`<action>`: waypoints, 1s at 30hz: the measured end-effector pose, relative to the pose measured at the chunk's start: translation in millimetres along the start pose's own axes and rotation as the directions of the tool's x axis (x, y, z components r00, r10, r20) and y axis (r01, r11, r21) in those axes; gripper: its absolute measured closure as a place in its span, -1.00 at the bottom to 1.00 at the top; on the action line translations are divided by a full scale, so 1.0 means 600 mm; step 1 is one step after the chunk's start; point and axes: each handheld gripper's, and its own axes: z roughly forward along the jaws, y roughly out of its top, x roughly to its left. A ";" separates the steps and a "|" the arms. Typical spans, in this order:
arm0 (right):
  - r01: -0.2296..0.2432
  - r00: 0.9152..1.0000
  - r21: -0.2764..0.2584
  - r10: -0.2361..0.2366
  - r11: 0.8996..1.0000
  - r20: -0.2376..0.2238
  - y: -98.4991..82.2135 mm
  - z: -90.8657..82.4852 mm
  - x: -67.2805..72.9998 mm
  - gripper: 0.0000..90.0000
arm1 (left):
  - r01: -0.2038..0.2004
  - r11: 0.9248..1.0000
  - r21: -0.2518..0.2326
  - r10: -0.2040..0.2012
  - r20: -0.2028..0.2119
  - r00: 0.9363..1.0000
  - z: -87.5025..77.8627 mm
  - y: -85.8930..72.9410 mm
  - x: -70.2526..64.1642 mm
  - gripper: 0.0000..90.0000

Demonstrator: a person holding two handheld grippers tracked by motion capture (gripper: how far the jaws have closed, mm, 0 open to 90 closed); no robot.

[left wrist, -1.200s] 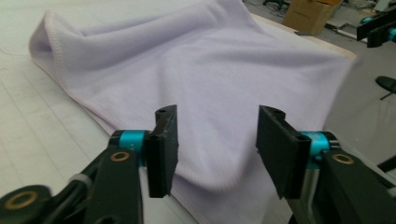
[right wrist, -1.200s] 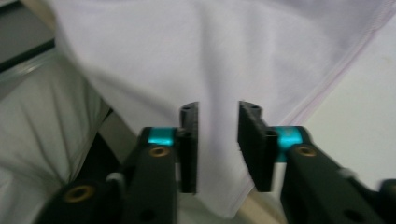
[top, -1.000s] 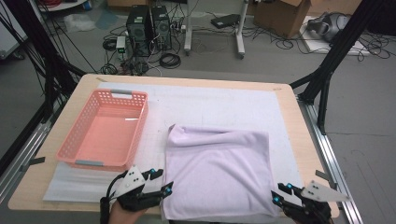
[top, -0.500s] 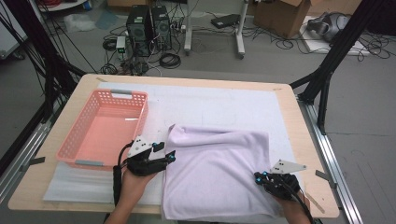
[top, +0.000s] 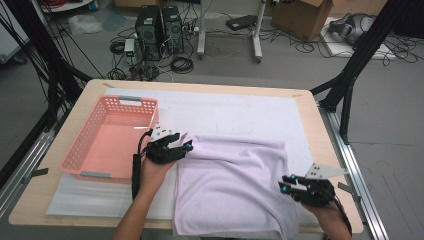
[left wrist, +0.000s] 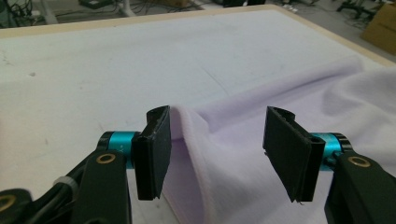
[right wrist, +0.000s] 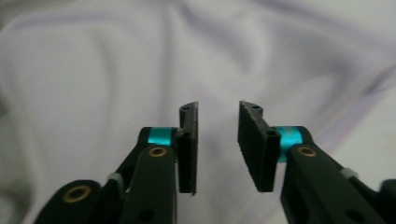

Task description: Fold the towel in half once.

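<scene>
1. My left gripper (top: 186,146) sits at the towel's (top: 235,185) far left corner, and the pink basket (top: 80,155) stands just beside it on the left, walling off that side.
2. Beyond the towel, the white mat (top: 240,112) lies bare to the far edge; I see free passage there.
3. My right gripper (top: 286,184) hovers over the towel's right part, with a narrow strip of table (top: 327,135) to its right.

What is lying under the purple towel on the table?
Under the purple towel a white mat covers the wooden table. The mat shows around the towel; whatever lies beneath the towel's folds is covered and cannot be seen.
</scene>
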 end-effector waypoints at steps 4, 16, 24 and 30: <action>-0.051 0.994 -0.068 0.057 0.996 0.089 0.029 0.016 -0.059 0.43 | 0.017 0.999 0.037 -0.017 -0.023 1.000 0.033 0.009 0.016 0.00; -0.079 0.981 -0.039 0.085 0.996 0.173 0.056 0.078 -0.125 0.38 | 0.129 0.987 0.098 -0.112 -0.163 0.980 0.069 -0.014 0.032 0.92; -0.181 0.953 -0.059 0.189 0.982 0.236 0.053 0.090 -0.171 0.20 | 0.129 0.991 0.040 -0.120 -0.174 0.977 0.064 -0.016 0.044 0.16; -0.184 0.959 0.016 0.176 0.983 0.220 0.066 0.123 -0.190 0.06 | 0.137 0.979 0.153 -0.123 -0.096 0.988 0.093 -0.027 0.049 -0.02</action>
